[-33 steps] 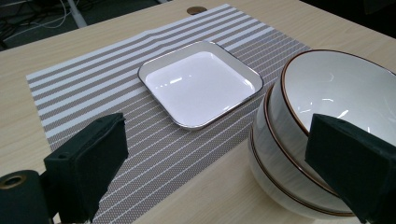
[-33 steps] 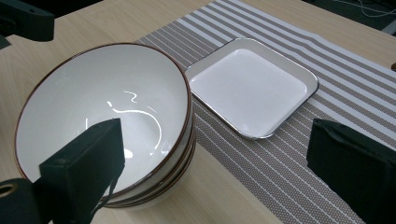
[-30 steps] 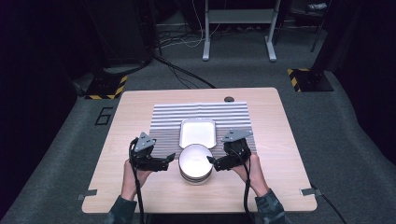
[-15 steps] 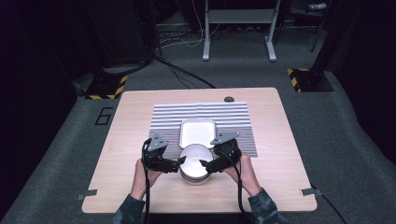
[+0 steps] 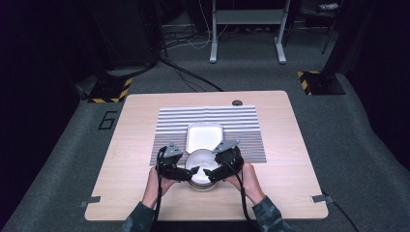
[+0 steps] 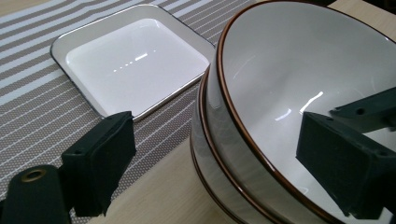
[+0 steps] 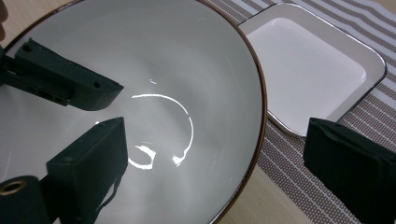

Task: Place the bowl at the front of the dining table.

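Wooden table [image 5: 121, 159]: both grippers (left [image 5: 189, 172], right [image 5: 209, 173]) wide open, straddling bowl [image 5: 202, 166] rim.

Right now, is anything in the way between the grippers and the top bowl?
Nothing visible is. Each gripper's open fingers already straddle the rim of the top bowl, left gripper on one side, right gripper on the other. The square plate sits behind, on the striped mat.

On my bench [image 5: 125, 145] a mat [image 5: 208, 116] lies mid-way, with a tray [image 5: 204, 135] on it. Stacked bowls [image 5: 200, 166] sit just before the tray, between my left hand-held gripper [image 5: 192, 172] and right hand-held gripper [image 5: 207, 174].
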### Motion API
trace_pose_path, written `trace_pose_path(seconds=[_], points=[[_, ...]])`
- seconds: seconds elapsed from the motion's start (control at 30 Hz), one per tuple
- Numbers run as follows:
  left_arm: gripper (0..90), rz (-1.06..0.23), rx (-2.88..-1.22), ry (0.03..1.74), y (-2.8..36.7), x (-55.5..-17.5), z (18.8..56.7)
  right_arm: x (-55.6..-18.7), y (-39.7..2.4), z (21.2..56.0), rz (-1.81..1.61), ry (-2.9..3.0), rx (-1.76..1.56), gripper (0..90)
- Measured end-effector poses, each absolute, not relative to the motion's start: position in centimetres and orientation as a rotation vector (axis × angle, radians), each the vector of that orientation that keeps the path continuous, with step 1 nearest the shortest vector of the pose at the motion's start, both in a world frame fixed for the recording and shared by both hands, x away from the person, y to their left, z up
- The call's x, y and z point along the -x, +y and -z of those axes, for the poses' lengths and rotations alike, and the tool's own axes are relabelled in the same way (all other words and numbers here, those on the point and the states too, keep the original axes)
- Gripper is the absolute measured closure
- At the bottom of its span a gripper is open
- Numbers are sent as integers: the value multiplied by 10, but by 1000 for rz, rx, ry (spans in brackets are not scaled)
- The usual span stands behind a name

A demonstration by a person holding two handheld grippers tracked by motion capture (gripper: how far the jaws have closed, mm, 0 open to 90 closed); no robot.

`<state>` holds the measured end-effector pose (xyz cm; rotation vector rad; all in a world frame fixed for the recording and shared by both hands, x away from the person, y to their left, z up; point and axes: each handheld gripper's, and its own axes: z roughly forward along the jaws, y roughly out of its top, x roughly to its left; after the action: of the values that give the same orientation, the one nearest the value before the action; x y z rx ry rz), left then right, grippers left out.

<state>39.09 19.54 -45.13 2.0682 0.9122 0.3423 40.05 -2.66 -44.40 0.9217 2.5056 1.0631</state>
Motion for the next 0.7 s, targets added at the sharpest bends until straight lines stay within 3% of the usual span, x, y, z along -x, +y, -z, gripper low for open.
trace_pose_path(seconds=[0.17,0.27,0.4,0.7], points=[[159,-347,-2081,908,194,-391,457,-401,-24,449,-1038,2507,-926,202],[188,-321,-2083,914,194,-392,462,-403,-26,451,-1065,2528,-938,234],[350,-313,-2093,908,190,-390,464,-403,-24,455,-1032,2560,-936,353],[448,-326,-2098,909,187,-388,466,-402,-22,458,-1027,2568,-925,424]])
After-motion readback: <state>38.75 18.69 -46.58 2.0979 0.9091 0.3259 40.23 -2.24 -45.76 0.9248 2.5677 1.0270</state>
